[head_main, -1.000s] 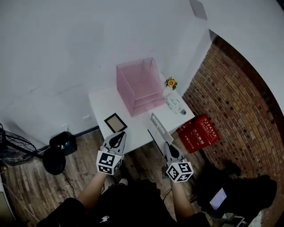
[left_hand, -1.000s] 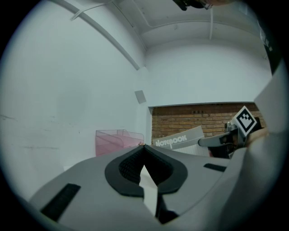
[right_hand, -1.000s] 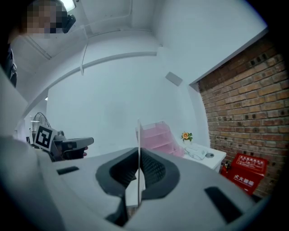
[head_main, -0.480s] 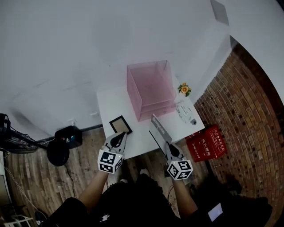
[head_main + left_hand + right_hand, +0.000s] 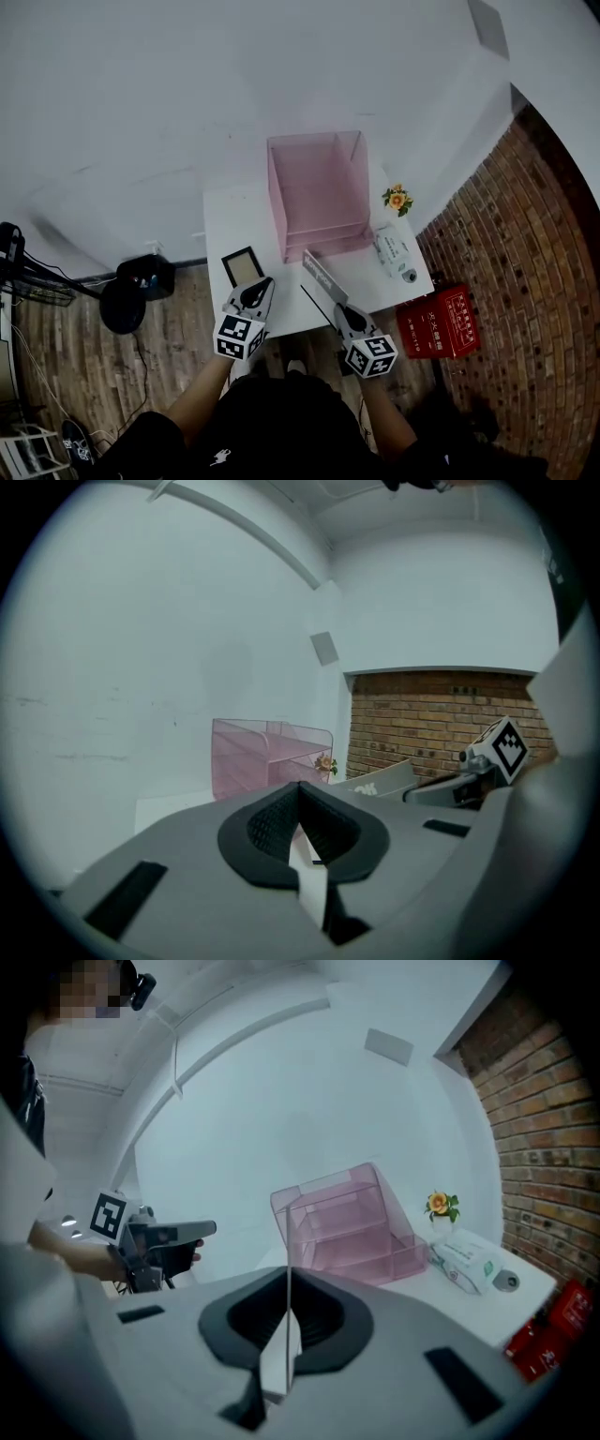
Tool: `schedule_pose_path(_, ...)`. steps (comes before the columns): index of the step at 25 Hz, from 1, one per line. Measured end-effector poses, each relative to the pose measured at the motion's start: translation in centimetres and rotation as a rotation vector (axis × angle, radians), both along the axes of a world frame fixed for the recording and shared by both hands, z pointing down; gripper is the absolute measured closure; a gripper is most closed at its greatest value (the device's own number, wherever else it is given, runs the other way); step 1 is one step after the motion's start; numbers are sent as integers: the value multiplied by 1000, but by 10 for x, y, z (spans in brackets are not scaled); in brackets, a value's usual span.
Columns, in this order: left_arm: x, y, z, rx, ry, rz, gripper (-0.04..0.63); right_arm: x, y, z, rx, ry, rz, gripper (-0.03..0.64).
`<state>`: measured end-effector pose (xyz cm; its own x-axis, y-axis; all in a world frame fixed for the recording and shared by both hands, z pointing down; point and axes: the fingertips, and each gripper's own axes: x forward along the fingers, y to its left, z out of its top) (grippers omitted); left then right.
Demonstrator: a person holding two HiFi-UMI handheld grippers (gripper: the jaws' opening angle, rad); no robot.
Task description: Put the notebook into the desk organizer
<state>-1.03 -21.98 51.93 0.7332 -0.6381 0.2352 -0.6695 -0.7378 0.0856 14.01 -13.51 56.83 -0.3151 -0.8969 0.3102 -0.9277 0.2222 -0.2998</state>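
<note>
The right gripper (image 5: 345, 314) pinches the notebook (image 5: 320, 276) by one edge; it sticks out ahead toward the desk organizer (image 5: 319, 192). Held so, it may swing and hit the front rim. The left gripper (image 5: 254, 293) beside it is closed and empty.

The desk organizer (image 5: 319, 187) is translucent pink, the table (image 5: 234, 225) white, the notebook (image 5: 322, 277) seemingly grey.

A white table (image 5: 234, 220) stands on wood floor (image 5: 66, 366) beside brick wall (image 5: 525, 281).
</note>
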Motion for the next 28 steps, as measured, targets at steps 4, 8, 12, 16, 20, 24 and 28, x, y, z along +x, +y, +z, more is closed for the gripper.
schedule_pose_path(4,16,-7,8,-27,-9,-31,594,11,-15,15,-29,-28,-58,606)
schedule_pose_path(8,26,-10,13,-25,-38,-67,594,18,-30,29,-51,-76,-114,606)
schedule_pose_path(12,35,-9,14,9,-92,-85,594,28,-44,44,-82,-156,-146,606)
schedule_pose_path(16,35,-11,14,13,-116,-108,594,39,-63,52,-100,-239,-145,607)
schedule_pose_path(20,37,-10,13,25,-133,-112,594,54,-75,55,-109,-362,-121,607)
schedule_pose_path(24,40,-9,13,27,-148,-114,594,73,-82,67,-146,-507,-83,606)
schedule_pose_path(28,48,-11,9,31,-147,-107,594,93,-88,74,-162,-611,-8,606)
